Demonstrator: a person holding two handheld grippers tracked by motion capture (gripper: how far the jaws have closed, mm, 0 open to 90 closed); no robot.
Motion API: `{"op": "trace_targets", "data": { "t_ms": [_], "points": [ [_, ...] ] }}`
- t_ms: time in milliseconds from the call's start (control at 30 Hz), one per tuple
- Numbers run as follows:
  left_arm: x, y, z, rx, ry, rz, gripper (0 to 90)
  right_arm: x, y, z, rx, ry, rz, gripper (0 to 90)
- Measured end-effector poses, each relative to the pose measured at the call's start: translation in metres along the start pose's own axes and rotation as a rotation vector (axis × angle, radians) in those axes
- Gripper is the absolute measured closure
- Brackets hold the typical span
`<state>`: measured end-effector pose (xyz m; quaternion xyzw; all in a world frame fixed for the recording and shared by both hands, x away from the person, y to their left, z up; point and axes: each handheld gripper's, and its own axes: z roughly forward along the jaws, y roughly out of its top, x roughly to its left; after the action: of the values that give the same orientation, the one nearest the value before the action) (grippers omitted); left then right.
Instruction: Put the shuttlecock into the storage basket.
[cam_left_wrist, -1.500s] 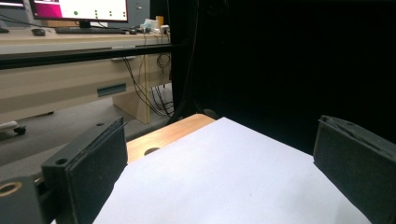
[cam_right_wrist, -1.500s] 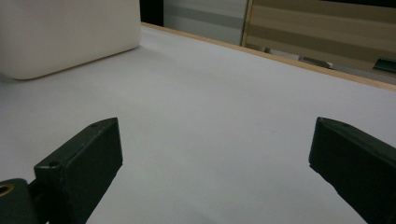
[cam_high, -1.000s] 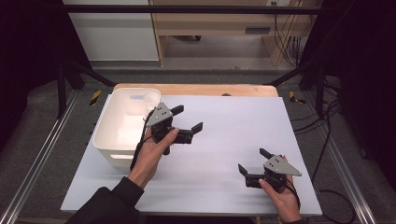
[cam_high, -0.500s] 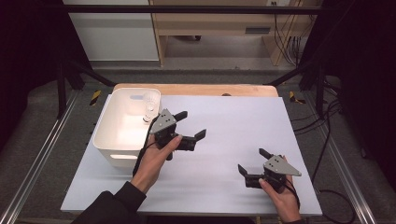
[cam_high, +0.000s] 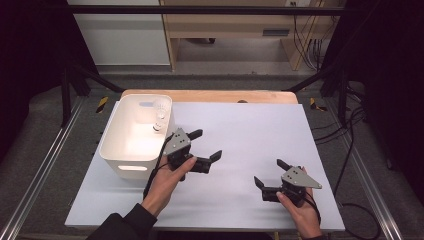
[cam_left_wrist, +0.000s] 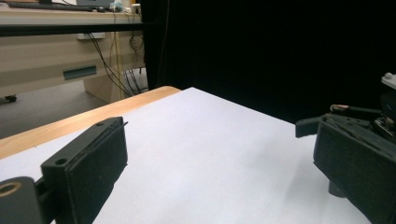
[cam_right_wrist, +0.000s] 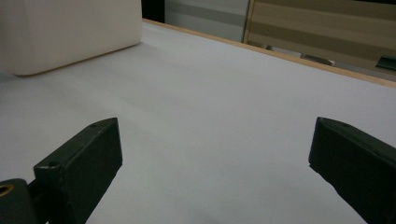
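Shuttlecock (cam_high: 159, 116) lay inside the white bin (cam_high: 116, 159) at the centre left of the high view, near the bin's far right wall. It looked white and small, with a flared skirt and a rounded tip; its finer texture was too small to tell. The bin was a smooth, matte plastic tub, rectangular with rounded corners and a slot handle in its near wall. It stood on a flat white sheet (cam_high: 250, 130) covering the table, whose pale wooden edge (cam_high: 210, 95) showed along the far side.

The left gripper (cam_high: 202, 145) sat just right of the bin, low over the sheet, held by a hand from the lower left. Its blocky black jaws were spread wide, with nothing between them and nothing touching them. In the left gripper view the jaw faces looked rough and slightly grainy.

The right gripper (cam_high: 270, 175) rested at the lower right of the high view, well apart from the bin. Its jaws were likewise spread wide and empty above the bare sheet.
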<state>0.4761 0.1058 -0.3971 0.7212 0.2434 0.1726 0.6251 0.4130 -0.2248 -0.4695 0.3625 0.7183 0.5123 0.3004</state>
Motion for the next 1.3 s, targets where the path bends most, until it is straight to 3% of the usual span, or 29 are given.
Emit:
{"op": "trace_targets", "data": {
  "t_ms": [500, 800, 1300],
  "points": [
    [-0.017, -0.023, -0.012, 0.023, -0.022, 0.031, 2.5, 0.001, 0.000, 0.000, 0.003, 0.001, -0.007, 2.8],
    [-0.025, -0.038, -0.022, 0.019, -0.027, 0.024, 2.6, 0.002, 0.000, 0.000, 0.006, 0.003, -0.007, 2.8],
    [-0.035, -0.058, -0.050, 0.034, -0.040, 0.056, 2.9, 0.003, 0.000, 0.001, 0.007, 0.006, -0.011, 2.8]
  ]
}}
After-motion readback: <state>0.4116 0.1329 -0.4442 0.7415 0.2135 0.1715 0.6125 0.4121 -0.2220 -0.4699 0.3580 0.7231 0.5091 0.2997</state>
